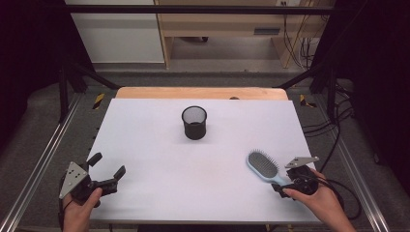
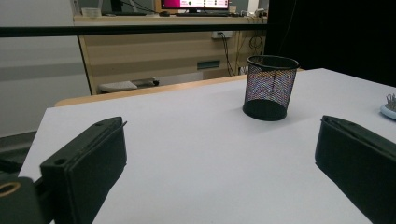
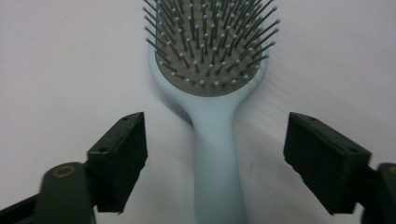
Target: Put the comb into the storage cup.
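A light blue hairbrush [image 1: 263, 166] lies bristles up on the white table [image 1: 159, 154] at the front right. In the right gripper view its handle [image 3: 217, 163] runs between the two jaws, with a gap on each side and neither pad touching it. My right gripper [image 1: 283, 186] [image 3: 215, 140] is open around that handle. At the front left, my left gripper [image 1: 109, 164] [image 2: 219, 149] is open wide and holds nothing, pointing across the table. A black mesh cup [image 1: 194, 122] [image 2: 271, 88] stands upright mid-table, toward the back.
A wooden strip [image 1: 200, 93] edges the table's far side. Metal rails [image 1: 43, 159] run along both sides, with cables [image 1: 333, 140] on the floor at the right. The brush head [image 2: 389, 106] peeks in at the right edge of the left gripper view.
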`<move>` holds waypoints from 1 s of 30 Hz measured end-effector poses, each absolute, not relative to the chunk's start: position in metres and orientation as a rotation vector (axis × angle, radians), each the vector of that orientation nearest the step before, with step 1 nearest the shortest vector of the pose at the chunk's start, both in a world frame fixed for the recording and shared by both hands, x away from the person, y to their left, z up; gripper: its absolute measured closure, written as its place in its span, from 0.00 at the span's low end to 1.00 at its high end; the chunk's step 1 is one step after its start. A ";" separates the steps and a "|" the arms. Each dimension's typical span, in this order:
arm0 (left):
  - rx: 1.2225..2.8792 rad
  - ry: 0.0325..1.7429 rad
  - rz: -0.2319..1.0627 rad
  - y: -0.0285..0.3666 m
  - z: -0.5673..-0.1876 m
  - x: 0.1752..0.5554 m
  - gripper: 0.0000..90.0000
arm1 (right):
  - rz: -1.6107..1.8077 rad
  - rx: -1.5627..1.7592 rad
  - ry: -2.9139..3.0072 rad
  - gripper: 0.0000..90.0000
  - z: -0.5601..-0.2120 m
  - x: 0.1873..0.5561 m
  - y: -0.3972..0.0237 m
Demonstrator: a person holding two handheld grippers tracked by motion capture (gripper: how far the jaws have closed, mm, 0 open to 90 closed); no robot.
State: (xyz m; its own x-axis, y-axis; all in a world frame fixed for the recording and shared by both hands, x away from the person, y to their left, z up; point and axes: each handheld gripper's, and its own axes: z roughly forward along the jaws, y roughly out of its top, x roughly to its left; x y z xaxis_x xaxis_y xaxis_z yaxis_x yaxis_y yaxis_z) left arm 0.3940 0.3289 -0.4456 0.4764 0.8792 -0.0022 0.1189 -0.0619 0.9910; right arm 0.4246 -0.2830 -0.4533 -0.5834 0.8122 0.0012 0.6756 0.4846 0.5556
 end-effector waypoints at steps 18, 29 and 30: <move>1.520 0.903 0.791 0.329 -0.445 0.394 0.03 | 0.674 1.233 2.539 0.71 -0.457 0.431 -0.279; 1.521 0.904 0.791 0.329 -0.445 0.394 0.03 | 0.631 1.247 2.549 0.77 -0.457 0.431 -0.275; 1.520 0.905 0.791 0.329 -0.445 0.394 0.03 | 0.630 1.252 2.547 0.77 -0.457 0.431 -0.275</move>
